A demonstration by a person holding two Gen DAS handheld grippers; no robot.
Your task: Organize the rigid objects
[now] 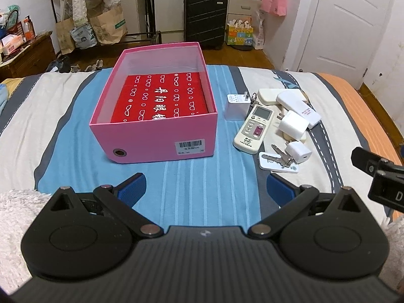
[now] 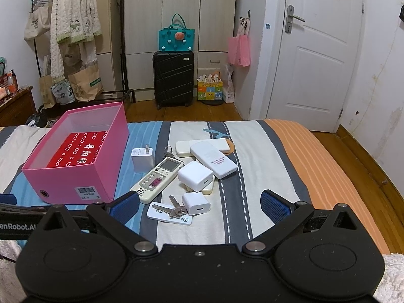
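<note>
**Sorting not begun: both claws empty**

Left claw (image 1: 205, 186) and right claw (image 2: 199, 203) gape wide above the bed (image 2: 265, 222). Nearest: key bunch (image 2: 174, 210) on a white card (image 2: 168, 216), small charger (image 2: 196, 203); beyond, remote control (image 2: 157, 179). Pink box (image 1: 154, 139) stands left. Judged next: right claw closes on one piece.

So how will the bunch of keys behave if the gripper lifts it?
The keys look stiff themselves but loosely joined on a ring, so they would probably dangle. They lie across the white card, which might shift.

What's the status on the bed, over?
Left gripper and right gripper open, empty. Chargers, remote, keys piled beside pink box. Nothing blocking.
</note>
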